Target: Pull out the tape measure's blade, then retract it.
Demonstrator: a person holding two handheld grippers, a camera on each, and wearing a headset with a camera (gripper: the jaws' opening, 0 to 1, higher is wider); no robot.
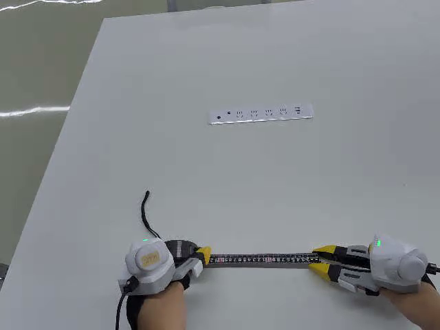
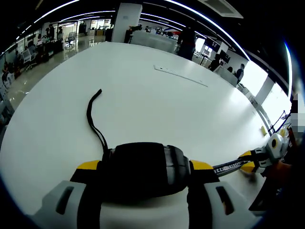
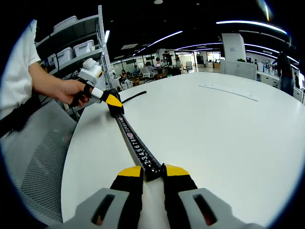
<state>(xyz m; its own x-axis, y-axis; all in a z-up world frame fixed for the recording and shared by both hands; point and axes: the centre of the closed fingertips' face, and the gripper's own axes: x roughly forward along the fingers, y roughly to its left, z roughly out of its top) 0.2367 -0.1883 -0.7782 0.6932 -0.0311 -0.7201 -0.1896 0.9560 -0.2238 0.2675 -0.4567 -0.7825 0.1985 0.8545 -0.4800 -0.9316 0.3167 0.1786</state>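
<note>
Pull-out apparently complete — the left hand-held gripper (image 1: 191, 254) clamps the tape measure (image 2: 143, 164), the right hand-held gripper (image 3: 153, 172) pinches the tip of the blade (image 1: 261, 259) stretched over the desk (image 1: 275, 192) — retraction remains.

1. I am working at a wide white bench (image 1: 330, 55), with a white power strip (image 1: 261, 113) lying flat out toward its middle.
2. Past the bench's left edge, a glossy greenish floor (image 1: 34, 69) is reflecting streaks of light.
3. To my left, a metal shelving rack (image 3: 76, 52) is holding pale bins, and grey chair mesh (image 3: 38, 162) is sitting by the bench's edge.
4. Long ceiling light strips (image 3: 238, 22) are glowing over an open office, where a white pillar (image 2: 126, 16) is rising and bright windows (image 2: 252, 78) are glaring.
</note>
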